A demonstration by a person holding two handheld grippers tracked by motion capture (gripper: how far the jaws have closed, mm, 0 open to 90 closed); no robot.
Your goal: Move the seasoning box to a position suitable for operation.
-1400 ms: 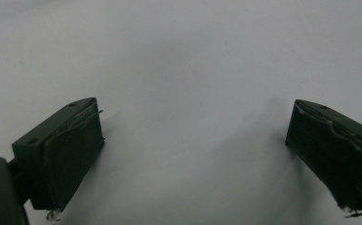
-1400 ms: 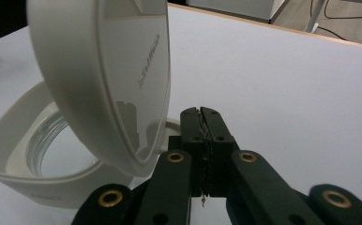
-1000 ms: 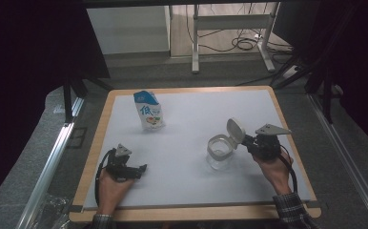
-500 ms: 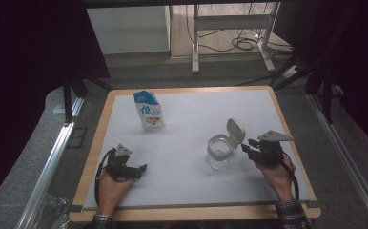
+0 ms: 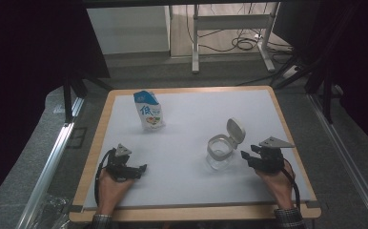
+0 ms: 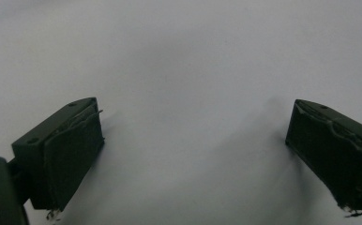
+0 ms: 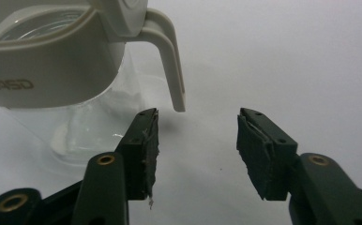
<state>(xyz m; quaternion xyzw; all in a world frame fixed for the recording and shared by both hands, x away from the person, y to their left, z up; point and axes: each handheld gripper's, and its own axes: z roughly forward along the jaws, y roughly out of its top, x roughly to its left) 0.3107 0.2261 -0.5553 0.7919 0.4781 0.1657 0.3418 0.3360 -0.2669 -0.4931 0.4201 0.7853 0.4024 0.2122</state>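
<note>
A clear jar [image 5: 219, 153] with a cream collar and its flip lid [image 5: 235, 130] standing open sits right of the mat's middle. Close up in the right gripper view, the jar [image 7: 62, 93] has a cream handle [image 7: 172, 70] hanging down just beyond the jaws. My right gripper [image 5: 244, 155] [image 7: 195, 136] rests on the mat just right of the jar, open, with nothing between its jaws. My left gripper [image 5: 143, 168] [image 6: 193, 140] lies at the front left, open wide over bare white mat. A blue and white pouch [image 5: 148, 110] stands at the back left.
The white mat [image 5: 187, 114] covers a wooden-edged table [image 5: 94, 157]. Metal rails [image 5: 53, 157] run along both sides of the table. Desk legs and cables [image 5: 249, 43] stand on the floor beyond the far edge.
My right gripper has drawn back a little toward the front right, away from the jar. The left gripper, jar and pouch have stayed put.
</note>
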